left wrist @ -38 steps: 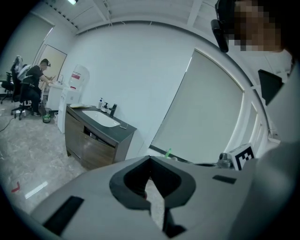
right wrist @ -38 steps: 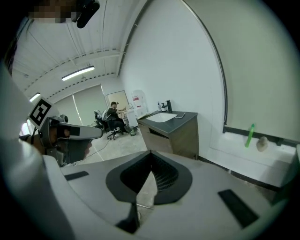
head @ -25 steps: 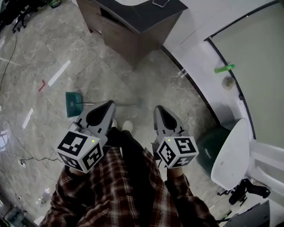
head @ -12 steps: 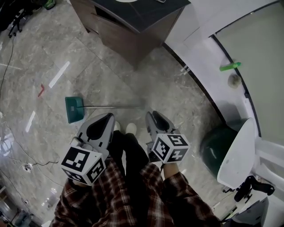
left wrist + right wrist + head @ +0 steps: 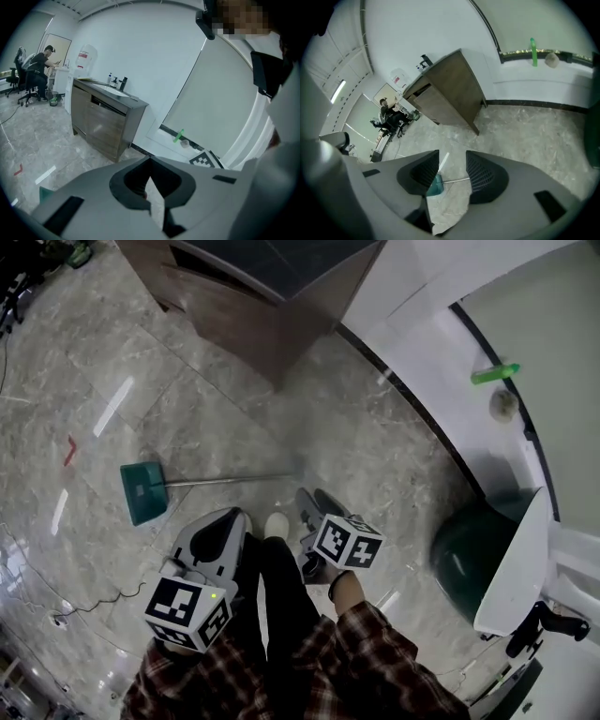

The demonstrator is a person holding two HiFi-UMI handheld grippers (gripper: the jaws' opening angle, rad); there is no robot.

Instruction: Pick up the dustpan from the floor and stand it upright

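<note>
The teal dustpan [image 5: 142, 491] lies flat on the marble floor, its thin metal handle [image 5: 230, 479] running right toward my feet. Both grippers hang above the floor, short of it. My left gripper [image 5: 236, 517] is beside my left shoe; in the left gripper view its jaw tips [image 5: 150, 159] meet and hold nothing. My right gripper [image 5: 315, 502] is just right of the handle's end. Its jaws [image 5: 453, 152] are opening, with nothing held between them. Far below, the dustpan [image 5: 435, 186] and its handle [image 5: 457, 179] show through the gap.
A dark wooden cabinet [image 5: 262, 296] stands at the back by the white wall base [image 5: 422, 352]. A green bottle [image 5: 495, 374] lies on the ledge. A dark green bin [image 5: 469, 554] and a white chair [image 5: 514, 559] are at right. A thin cable [image 5: 84, 601] trails at left.
Both grippers have dropped lower toward the floor. The right gripper has rolled, its marker cube now tilted differently. The dustpan has stayed in place on the floor.
</note>
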